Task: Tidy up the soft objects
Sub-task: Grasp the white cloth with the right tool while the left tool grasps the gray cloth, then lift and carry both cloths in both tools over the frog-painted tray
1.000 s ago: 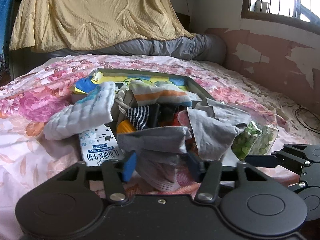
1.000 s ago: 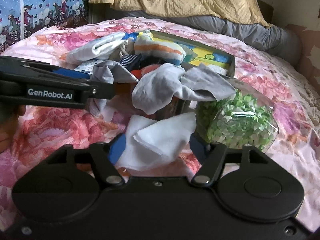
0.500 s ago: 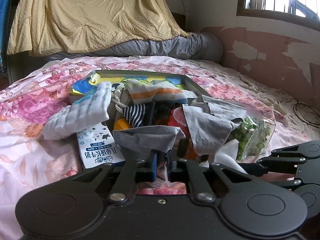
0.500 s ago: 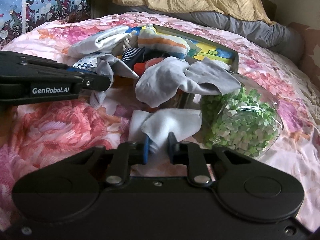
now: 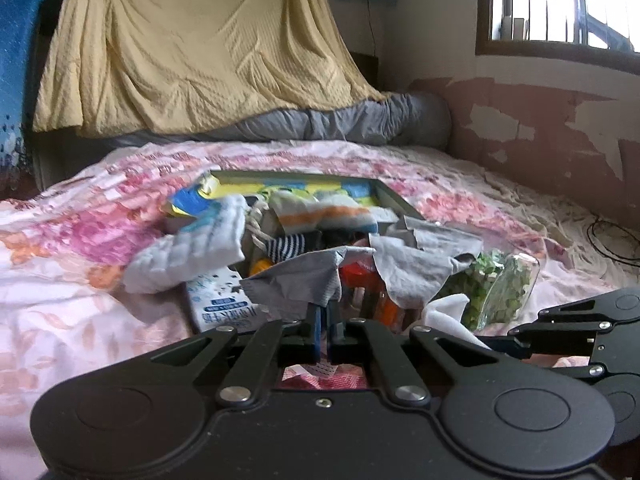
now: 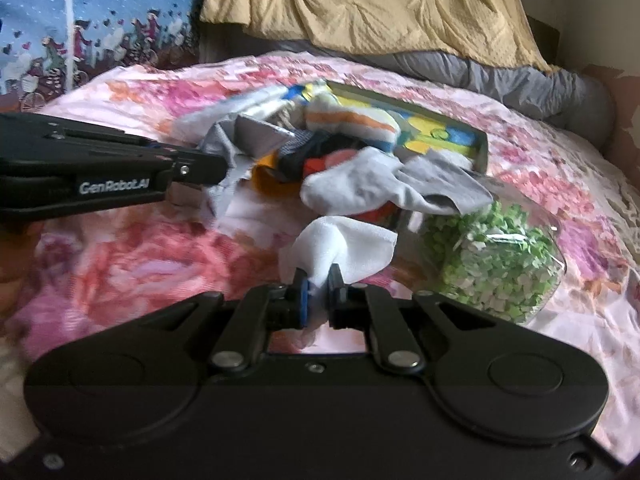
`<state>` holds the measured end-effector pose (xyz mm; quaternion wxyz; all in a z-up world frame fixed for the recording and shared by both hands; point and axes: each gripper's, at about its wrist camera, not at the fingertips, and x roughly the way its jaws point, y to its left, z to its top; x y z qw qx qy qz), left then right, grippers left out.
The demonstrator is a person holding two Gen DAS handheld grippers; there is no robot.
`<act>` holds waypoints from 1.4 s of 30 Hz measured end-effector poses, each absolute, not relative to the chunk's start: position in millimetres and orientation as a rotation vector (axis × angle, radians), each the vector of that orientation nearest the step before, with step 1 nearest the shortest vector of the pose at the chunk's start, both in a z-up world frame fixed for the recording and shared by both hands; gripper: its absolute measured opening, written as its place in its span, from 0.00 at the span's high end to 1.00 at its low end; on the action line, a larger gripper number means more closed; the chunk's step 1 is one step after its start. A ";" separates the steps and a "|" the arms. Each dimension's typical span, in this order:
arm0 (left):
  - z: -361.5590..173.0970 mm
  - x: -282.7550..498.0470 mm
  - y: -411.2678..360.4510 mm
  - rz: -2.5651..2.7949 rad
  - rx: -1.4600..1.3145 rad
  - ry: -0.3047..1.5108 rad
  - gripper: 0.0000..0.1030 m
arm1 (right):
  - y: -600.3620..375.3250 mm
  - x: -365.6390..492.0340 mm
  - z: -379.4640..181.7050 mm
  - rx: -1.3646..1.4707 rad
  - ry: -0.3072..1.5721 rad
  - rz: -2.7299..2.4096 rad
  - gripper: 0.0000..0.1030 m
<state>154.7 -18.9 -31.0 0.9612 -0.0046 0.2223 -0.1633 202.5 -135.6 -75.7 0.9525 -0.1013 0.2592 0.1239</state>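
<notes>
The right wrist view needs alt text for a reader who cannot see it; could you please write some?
The right gripper is shut on a white cloth above a pink floral bedspread. On the left, the left gripper pinches a grey cloth at a heap of socks and rags beside a clear bag of green bits.

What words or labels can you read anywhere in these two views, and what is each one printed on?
"GenRobot.AI": white lettering on the side of the left gripper, seen from the right wrist view.
Blue Chinese characters on the white carton lying on the floral bedsheet: too blurred and partly hidden to read.
Colourful print on the flat box behind the pile: no legible words.
Nothing else carries readable text.
</notes>
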 end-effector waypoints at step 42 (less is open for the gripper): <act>27.2 252.2 51.0 -0.233 -0.182 0.268 0.99 | -99.6 278.3 16.8 -0.227 0.288 0.274 0.97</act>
